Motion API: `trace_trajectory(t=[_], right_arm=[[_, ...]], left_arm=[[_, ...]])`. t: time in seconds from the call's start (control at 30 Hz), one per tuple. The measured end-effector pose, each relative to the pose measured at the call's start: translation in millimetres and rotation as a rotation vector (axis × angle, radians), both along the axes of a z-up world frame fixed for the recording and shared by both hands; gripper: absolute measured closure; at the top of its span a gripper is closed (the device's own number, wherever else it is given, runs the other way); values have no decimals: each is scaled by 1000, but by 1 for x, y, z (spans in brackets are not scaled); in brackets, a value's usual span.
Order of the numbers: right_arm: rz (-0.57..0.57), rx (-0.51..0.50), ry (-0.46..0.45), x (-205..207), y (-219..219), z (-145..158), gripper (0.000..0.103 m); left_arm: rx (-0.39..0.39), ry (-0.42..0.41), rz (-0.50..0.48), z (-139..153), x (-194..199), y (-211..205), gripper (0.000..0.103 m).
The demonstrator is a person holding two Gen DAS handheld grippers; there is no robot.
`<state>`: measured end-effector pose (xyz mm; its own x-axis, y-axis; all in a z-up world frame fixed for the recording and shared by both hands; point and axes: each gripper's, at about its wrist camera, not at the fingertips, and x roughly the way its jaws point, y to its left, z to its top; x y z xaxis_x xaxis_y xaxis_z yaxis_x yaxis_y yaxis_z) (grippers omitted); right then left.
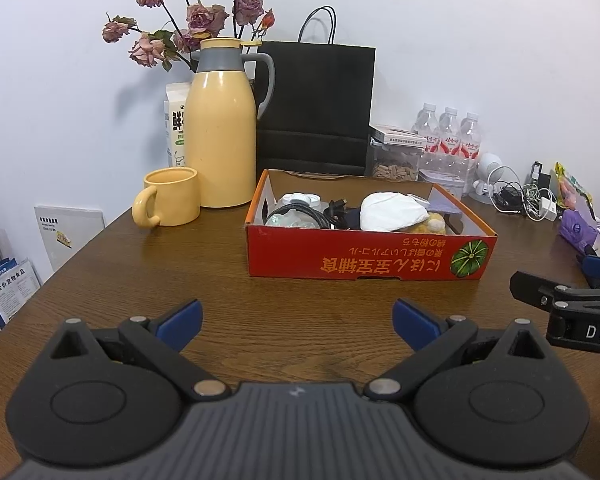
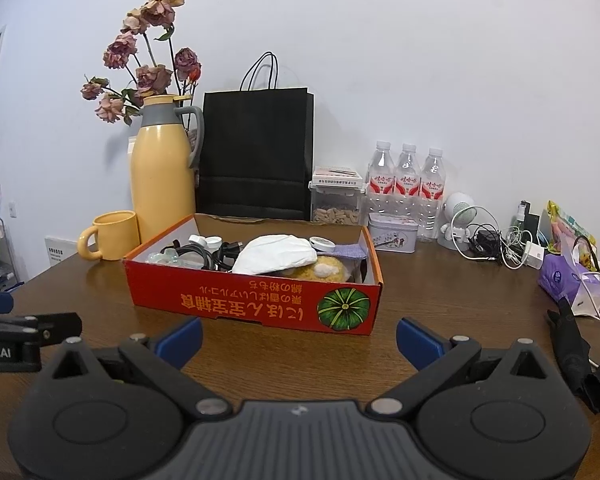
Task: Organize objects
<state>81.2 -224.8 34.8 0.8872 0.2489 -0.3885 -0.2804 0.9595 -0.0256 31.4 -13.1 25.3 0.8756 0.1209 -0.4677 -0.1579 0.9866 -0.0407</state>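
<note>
A red cardboard box (image 1: 364,258) (image 2: 256,300) sits on the brown wooden table (image 1: 180,264). It holds a white mask (image 1: 392,212) (image 2: 276,258), black cables (image 1: 332,212) (image 2: 208,256), a yellow plush toy (image 2: 328,270) and small white caps. My left gripper (image 1: 298,322) hovers open over bare table in front of the box. My right gripper (image 2: 298,338) is open too, just short of the box's front wall. Nothing sits between either pair of blue pads. The right gripper's side (image 1: 572,304) shows at the right edge of the left wrist view.
A yellow mug (image 1: 168,198) (image 2: 110,236) and yellow thermos (image 1: 220,124) (image 2: 160,168) stand left of the box. Behind it are a black paper bag (image 1: 316,108) (image 2: 256,152), a nut container (image 2: 336,200), three water bottles (image 2: 408,184) and a tin (image 2: 392,236). Chargers and cables (image 2: 500,244), a purple pack (image 2: 564,276) and a black folded umbrella (image 2: 576,356) lie right.
</note>
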Motion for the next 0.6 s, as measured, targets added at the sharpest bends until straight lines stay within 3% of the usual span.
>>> trace_trajectory(t=[0.6], right_arm=[[1,-1,2,0,0,-2,0]], left_arm=[[3,-9,-2,-1,0,1,0]])
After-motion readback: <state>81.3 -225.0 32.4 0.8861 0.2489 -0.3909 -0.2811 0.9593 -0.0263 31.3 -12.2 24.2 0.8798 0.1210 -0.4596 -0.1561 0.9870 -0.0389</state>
